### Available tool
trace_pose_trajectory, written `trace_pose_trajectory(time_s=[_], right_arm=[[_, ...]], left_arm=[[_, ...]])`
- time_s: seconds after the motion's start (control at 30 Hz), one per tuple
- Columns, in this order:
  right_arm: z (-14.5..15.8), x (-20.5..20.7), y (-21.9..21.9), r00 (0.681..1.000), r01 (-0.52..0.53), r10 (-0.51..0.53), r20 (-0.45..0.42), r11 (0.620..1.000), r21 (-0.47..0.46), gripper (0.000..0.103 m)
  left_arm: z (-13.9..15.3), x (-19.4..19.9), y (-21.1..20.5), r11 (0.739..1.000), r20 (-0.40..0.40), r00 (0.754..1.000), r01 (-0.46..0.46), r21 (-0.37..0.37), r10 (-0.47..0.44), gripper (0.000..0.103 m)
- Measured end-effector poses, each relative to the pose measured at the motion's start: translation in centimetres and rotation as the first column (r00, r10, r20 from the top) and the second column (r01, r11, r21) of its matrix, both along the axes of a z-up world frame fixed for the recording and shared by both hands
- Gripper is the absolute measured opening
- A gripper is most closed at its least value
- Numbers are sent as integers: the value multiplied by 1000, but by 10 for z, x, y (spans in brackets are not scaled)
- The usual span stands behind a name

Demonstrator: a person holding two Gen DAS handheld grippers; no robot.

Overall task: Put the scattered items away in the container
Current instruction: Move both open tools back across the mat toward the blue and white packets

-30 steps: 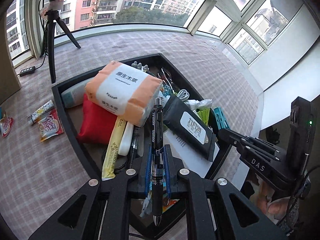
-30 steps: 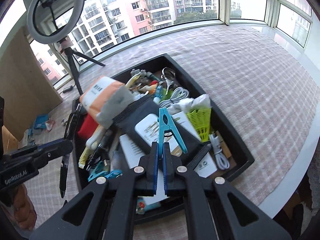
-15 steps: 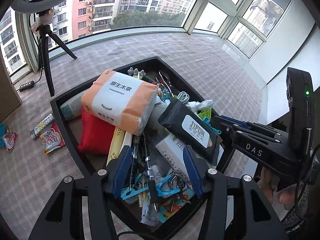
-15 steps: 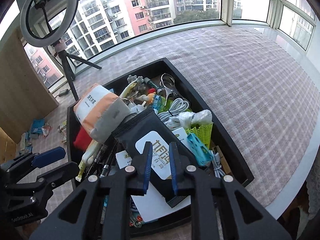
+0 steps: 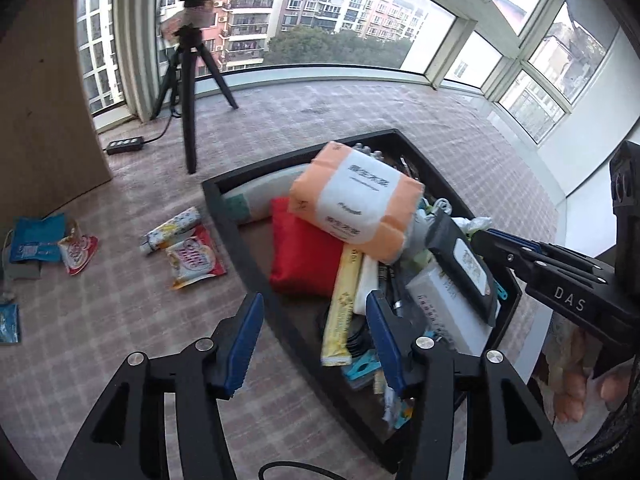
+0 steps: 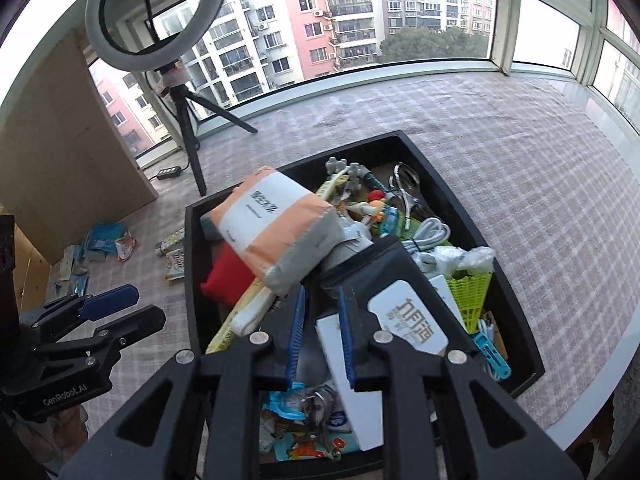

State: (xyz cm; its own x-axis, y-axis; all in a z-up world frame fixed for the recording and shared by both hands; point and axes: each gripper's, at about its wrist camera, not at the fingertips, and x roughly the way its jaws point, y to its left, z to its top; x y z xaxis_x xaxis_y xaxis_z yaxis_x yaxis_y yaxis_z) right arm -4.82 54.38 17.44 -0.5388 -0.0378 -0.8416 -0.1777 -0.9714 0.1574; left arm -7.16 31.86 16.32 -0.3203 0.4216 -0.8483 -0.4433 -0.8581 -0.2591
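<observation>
Straddling the tray edge, left fingers hold nothing.

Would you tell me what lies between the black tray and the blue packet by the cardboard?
In the left wrist view, three snack sachets lie on the checked cloth between the black tray and the blue packet.

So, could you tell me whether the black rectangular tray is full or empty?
Full: the black rectangular tray is heaped above its rim, topped by an orange-and-white tissue pack.
</observation>
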Motion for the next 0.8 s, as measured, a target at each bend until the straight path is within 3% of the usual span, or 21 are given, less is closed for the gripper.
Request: trace_pose_trajectory(time_s=[0.23,0.3,0.4,0.6,0.8], right_arm=[[1,-30,-61,989,-148,148,4,989,1,33],[0,-40,-80,982,-187,187,8,982,5,40],[-3,-53,-110,970,-245,245,12,970,8,41],[-16,-82,-172,940,-339,339,26,941,-5,41],[-29,-119,-242,915,-402,403,25,915,-41,41]], left_arm=[[-15,-22,-93,988,16,989,-147,-43,148,52],[-23,-29,-127,978,19,980,-198,-63,199,52],[-36,-35,-177,957,25,960,-275,-95,278,52],[-62,-44,-281,885,50,890,-442,-146,453,52],[-67,-65,-362,804,12,816,-566,-179,577,52]])
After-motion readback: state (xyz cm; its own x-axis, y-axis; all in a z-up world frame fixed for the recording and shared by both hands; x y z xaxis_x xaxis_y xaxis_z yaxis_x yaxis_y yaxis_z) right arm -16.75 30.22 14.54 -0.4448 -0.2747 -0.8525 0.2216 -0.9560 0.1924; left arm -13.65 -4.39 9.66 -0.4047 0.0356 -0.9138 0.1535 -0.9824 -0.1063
